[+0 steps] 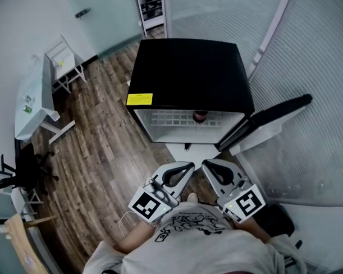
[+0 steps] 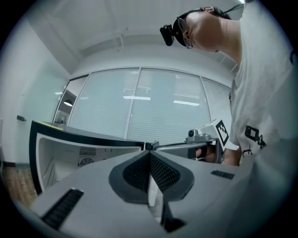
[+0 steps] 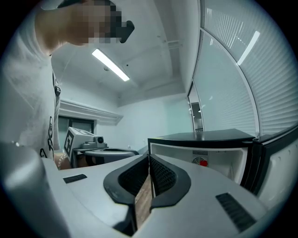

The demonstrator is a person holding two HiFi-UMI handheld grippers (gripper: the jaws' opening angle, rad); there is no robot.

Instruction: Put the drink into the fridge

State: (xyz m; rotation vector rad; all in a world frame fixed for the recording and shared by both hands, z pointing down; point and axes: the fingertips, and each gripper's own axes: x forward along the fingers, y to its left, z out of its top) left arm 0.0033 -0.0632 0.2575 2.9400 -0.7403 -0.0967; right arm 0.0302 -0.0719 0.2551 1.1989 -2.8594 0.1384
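Shirt: I see a pale grey T-shirt (image 1: 192,252) with black print on the chest, lower middle of the head view.
Head: black camera (image 2: 167,33), upper right of the left gripper view.
Left gripper (image 1: 188,166): grey shell, black meshed pads, black-and-white marker cube (image 1: 146,206), thin white cable (image 1: 125,220).
Right gripper (image 1: 207,164): the same grey shell, with its own checkered cube (image 1: 249,203).

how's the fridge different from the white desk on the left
The fridge is a black-topped box; the desk is a thin white top on legs. The fridge stands open, a drink inside; the desk sits off to the left. Both stand on the wood floor.
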